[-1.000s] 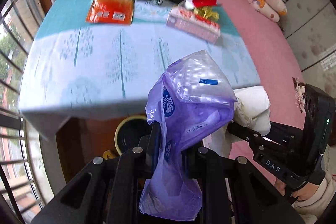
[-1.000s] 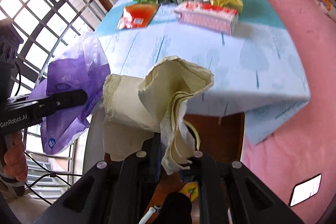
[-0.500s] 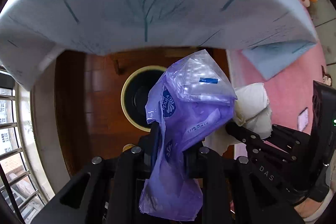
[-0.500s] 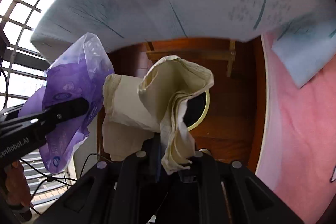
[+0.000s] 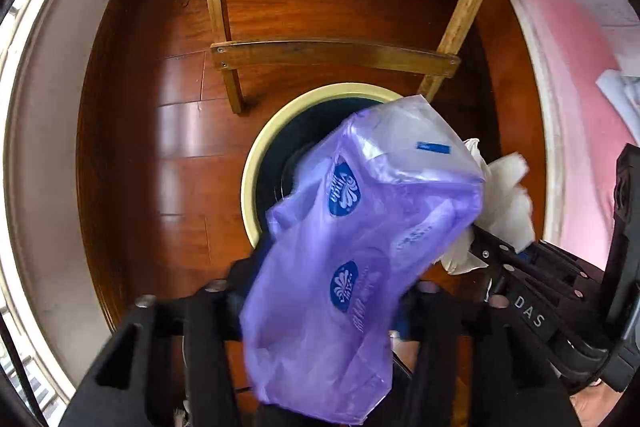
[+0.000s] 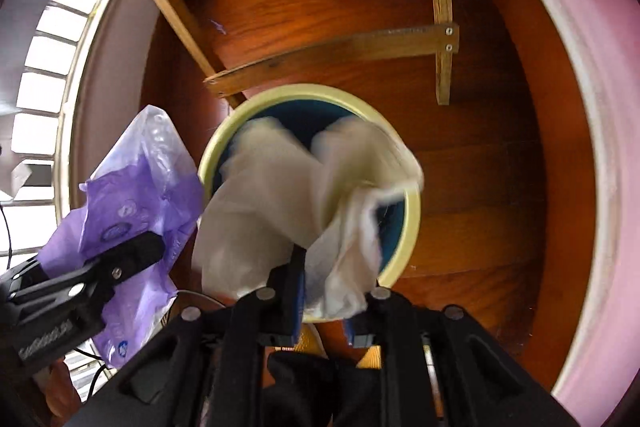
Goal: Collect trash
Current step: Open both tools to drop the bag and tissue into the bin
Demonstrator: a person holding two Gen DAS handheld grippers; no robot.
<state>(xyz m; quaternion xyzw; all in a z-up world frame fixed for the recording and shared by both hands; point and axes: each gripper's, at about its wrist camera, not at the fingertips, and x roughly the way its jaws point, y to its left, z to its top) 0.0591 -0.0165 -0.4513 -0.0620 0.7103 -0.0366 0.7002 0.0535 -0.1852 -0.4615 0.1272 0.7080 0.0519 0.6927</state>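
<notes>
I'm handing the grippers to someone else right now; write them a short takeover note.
Left gripper: jaws opening, purple plastic wrapper between them, over the trash bin.
Right gripper: jaws opening, crumpled beige paper between them, above the same bin.
Bin stands on the wood floor beside the wooden table legs.
Done: both pieces brought to the bin.
Left: let both drop in; check nothing lands on the floor.
</notes>
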